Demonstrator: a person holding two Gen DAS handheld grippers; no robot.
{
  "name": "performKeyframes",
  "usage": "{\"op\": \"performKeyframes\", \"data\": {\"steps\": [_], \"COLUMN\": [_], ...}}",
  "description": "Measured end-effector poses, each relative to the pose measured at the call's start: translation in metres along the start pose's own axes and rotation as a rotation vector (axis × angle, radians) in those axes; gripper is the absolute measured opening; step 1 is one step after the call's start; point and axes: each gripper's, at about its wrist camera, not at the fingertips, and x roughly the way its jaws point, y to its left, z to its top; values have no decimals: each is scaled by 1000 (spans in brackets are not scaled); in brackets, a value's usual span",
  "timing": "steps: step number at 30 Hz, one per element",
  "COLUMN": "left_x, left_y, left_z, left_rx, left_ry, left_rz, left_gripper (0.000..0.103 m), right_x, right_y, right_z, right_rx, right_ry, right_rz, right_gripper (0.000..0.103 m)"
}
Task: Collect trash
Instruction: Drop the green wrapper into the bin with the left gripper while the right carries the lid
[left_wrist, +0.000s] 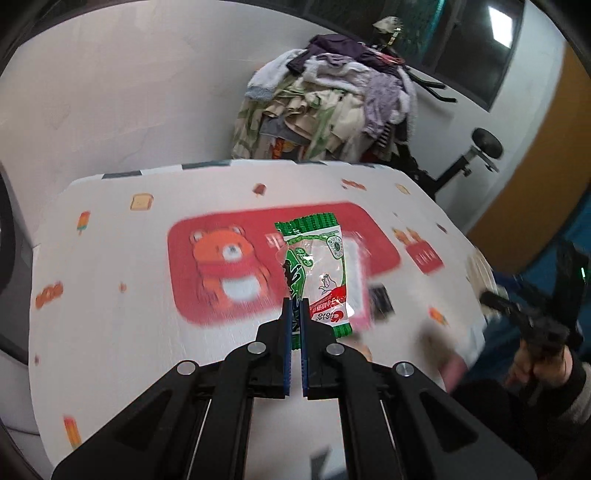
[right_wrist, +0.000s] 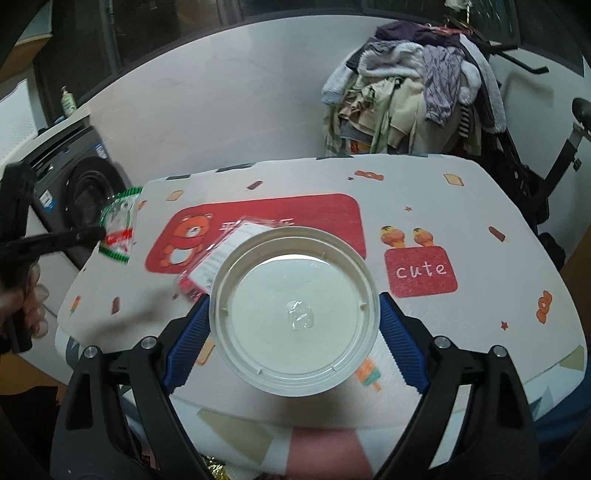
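left gripper (left_wrist: 295, 306): jaws clamped on green snack wrapper (left_wrist: 317, 266), lifted above counter (left_wrist: 110, 332) | right gripper (right_wrist: 293, 325): jaws wide, pressing both sides of white plastic cup (right_wrist: 293, 310), above counter | red packet (right_wrist: 221, 254): on counter, just behind cup

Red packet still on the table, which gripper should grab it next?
Neither is free. The left gripper is shut on the green wrapper; the right gripper holds the white cup. The right looks better placed once emptied: the red packet lies just beyond its cup.
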Motion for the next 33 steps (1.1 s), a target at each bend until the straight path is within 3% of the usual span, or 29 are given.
{"op": "performKeyframes", "data": {"steps": [11,20,25,26,27,28,30,33], "left_x": [-52,-25,-4,-2,0,-2,-9,-24], "left_y": [-60,-90,-86,-86,-84,-83,-80,-75], "left_z": [-122,-202,-218,-220,-220,-219,-214,-204], "left_rx": [119,145,96,88,78,69,48,17], "left_ry": [45,208,287,294,295,285,244,171], "left_rz": [-22,-48,-73,-78,-85,-82,-88,-78], "left_gripper": [4,4,5,7,16,34,54,66], "right_x": [-41,-49,-49,-49,-49,-48,-46,-42], "right_y": [35,41,41,41,41,41,43,47], "right_z": [-30,-52,-61,-64,-66,-68,-75,-85], "right_rx": [-57,-64,-71,-70,-70,-71,-76,-88], "right_ry": [-14,13,31,39,44,49,63,89], "right_rz": [21,29,26,28,28,29,32,37], "right_gripper": [87,87,87,87,87,87,87,87]}}
